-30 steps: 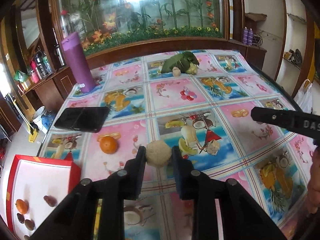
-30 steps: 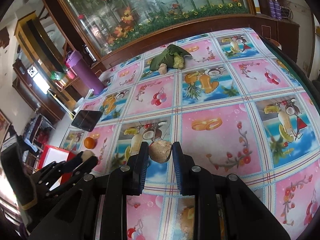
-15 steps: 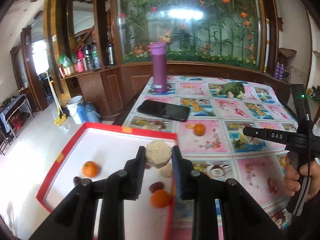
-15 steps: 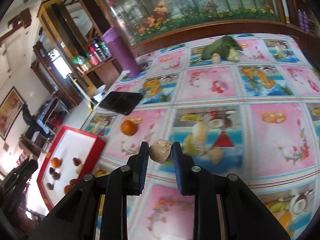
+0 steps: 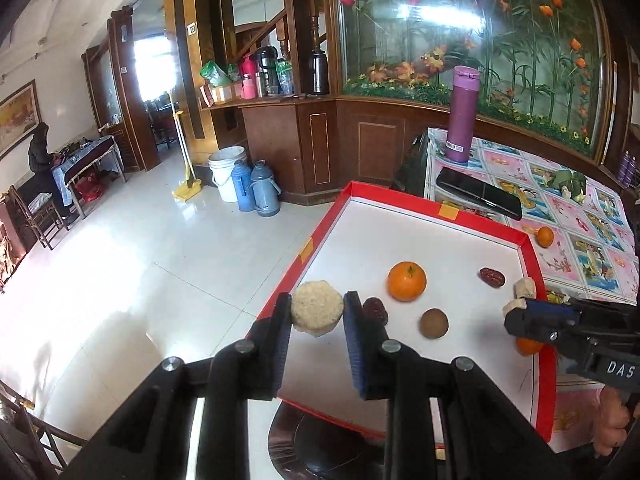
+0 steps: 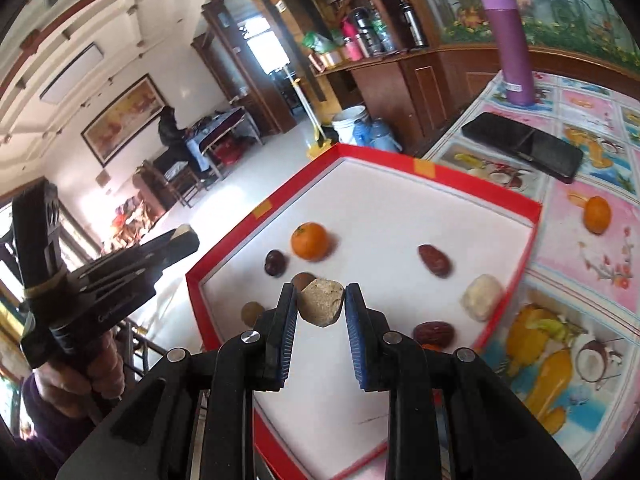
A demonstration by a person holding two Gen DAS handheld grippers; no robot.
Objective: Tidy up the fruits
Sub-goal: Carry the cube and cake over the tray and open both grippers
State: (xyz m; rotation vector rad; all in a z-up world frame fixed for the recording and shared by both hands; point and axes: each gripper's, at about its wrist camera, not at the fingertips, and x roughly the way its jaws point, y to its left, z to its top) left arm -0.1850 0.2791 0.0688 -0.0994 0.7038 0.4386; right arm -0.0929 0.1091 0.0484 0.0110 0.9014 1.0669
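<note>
Both grippers now over red tray (image 5: pixel 440 204) | fingers gripping pale lumps (right view: extra date (image 6: pixel 433 333))

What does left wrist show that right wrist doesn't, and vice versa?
Left wrist only: green leafy bundle at the table's far end, right gripper side-on.
Right wrist only: pale lump by the tray's table-side wall, left gripper side-on.
Both: red tray, orange in tray, loose orange on table, purple flask, phone.
</note>
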